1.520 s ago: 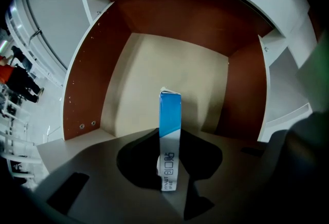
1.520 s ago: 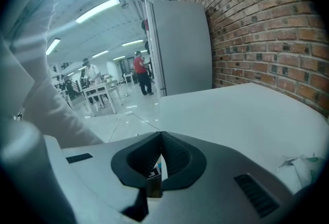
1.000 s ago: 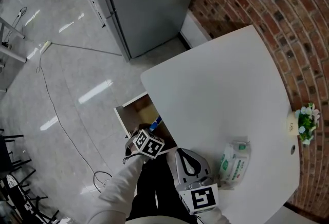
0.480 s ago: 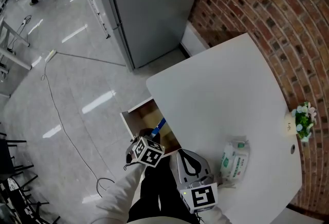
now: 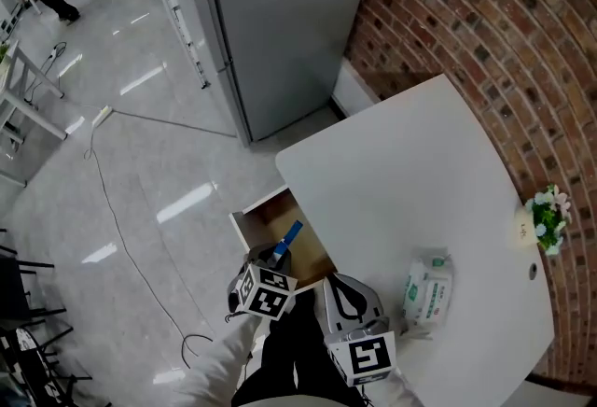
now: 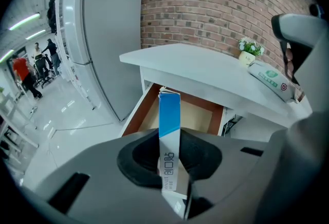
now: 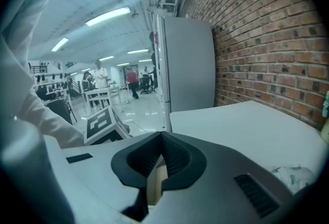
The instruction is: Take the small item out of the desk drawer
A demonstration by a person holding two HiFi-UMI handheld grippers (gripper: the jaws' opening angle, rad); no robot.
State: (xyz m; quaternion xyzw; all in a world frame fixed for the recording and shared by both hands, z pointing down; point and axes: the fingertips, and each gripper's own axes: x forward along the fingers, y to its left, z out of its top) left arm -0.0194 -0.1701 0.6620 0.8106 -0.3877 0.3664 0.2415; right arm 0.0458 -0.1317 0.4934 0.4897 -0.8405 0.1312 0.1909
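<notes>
The wooden desk drawer (image 5: 266, 220) stands open under the white tabletop (image 5: 410, 181). My left gripper (image 5: 277, 258) is shut on a small blue-and-white box (image 5: 290, 234), which stands upright between the jaws and above the drawer's front part. In the left gripper view the box (image 6: 168, 130) rises out of the left gripper (image 6: 169, 141), with the drawer (image 6: 149, 110) behind it. My right gripper (image 5: 337, 282) hovers at the table's near edge beside the left one. In its own view the right gripper (image 7: 160, 141) is shut with nothing between its tips.
A green-and-white wipes pack (image 5: 427, 293) lies on the table near the right gripper. A small flower pot (image 5: 546, 220) sits at the table's right edge by the brick wall (image 5: 485, 32). A tall grey cabinet (image 5: 280, 13) stands behind. A cable (image 5: 121, 237) trails on the floor.
The left gripper has drawn back toward me with the box in it, and more of the box shows above the drawer. The head view has shifted. The right gripper stays put.
</notes>
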